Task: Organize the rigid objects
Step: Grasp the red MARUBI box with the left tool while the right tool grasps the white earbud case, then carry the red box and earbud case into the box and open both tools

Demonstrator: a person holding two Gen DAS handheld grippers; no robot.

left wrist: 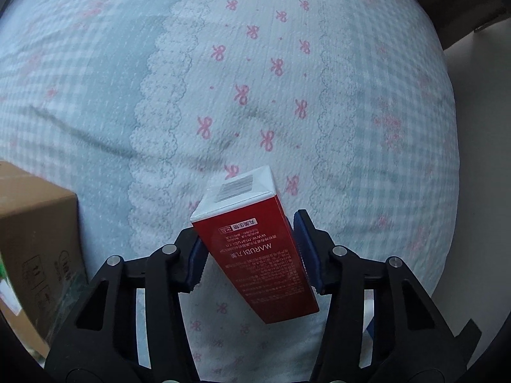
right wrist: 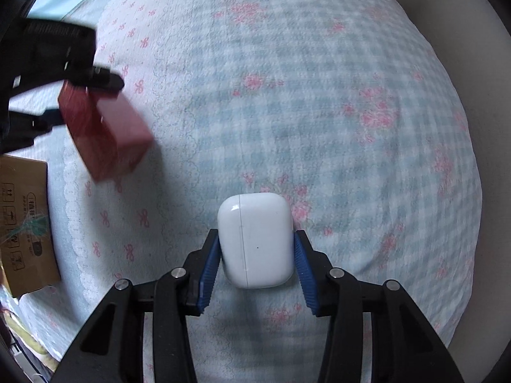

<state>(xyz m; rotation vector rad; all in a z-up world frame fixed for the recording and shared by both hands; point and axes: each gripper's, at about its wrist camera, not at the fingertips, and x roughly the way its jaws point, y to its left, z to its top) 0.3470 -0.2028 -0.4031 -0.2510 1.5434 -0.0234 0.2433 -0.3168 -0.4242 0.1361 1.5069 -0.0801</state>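
My left gripper (left wrist: 247, 245) is shut on a red carton with a white end flap (left wrist: 252, 242), marked MARUBI, and holds it tilted above the bed. The same red carton (right wrist: 105, 134) shows blurred at the left of the right wrist view, held by the left gripper (right wrist: 83, 95). My right gripper (right wrist: 257, 258) is shut on a white earbud case (right wrist: 257, 239) and holds it above the bedspread.
A light blue checked bedspread with pink bows (left wrist: 255, 79) fills both views. A brown cardboard box (left wrist: 35, 242) stands at the left edge and also shows in the right wrist view (right wrist: 25, 223). A pale wall or floor (right wrist: 463, 32) lies beyond the bed's right edge.
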